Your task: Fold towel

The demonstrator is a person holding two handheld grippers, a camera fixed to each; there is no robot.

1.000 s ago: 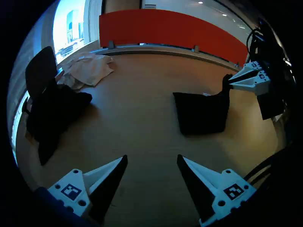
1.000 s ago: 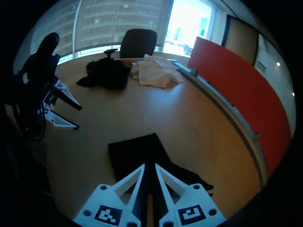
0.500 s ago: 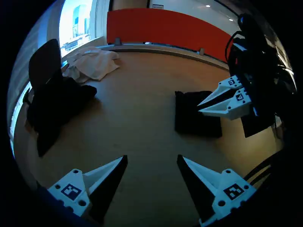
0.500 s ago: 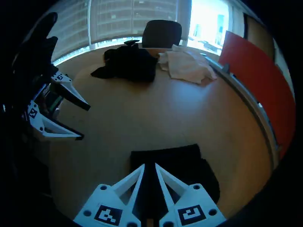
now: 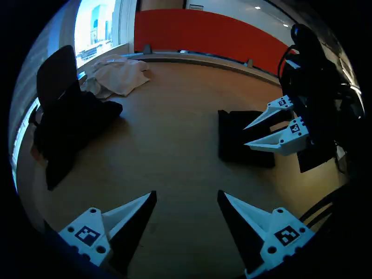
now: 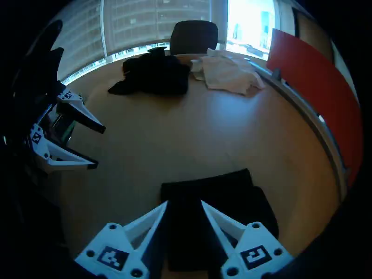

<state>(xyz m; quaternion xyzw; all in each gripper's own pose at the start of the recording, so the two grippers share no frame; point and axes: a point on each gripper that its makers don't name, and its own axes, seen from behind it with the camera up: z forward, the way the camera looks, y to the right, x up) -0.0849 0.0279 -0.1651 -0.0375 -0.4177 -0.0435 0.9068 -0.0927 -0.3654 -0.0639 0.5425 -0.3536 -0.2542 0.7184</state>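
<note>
Wooden table [image 5: 176, 121] carries a folded black towel [image 6: 218, 190]; right claw [image 6: 184, 203] spread over it, left claw [image 5: 186, 191] spread

The wooden tabletop [image 6: 186, 125] carries two heaps at its far edge, by the bright window [image 6: 246, 25]. One is a dark heap of cloth [image 6: 153, 74], slumped and crumpled. Just beside it lies a pale crumpled cloth [image 6: 228, 72], nearer the corner where a grey rail [image 6: 309, 123] begins; whether the two touch is hard to tell. Behind them a dark office chair [image 6: 193, 37] is drawn up to the tabletop's edge. A red panel [image 6: 321, 79] stands upright along the railed edge. Slatted blinds [image 6: 149, 23] cover the glazing beyond the dark heap.
</note>
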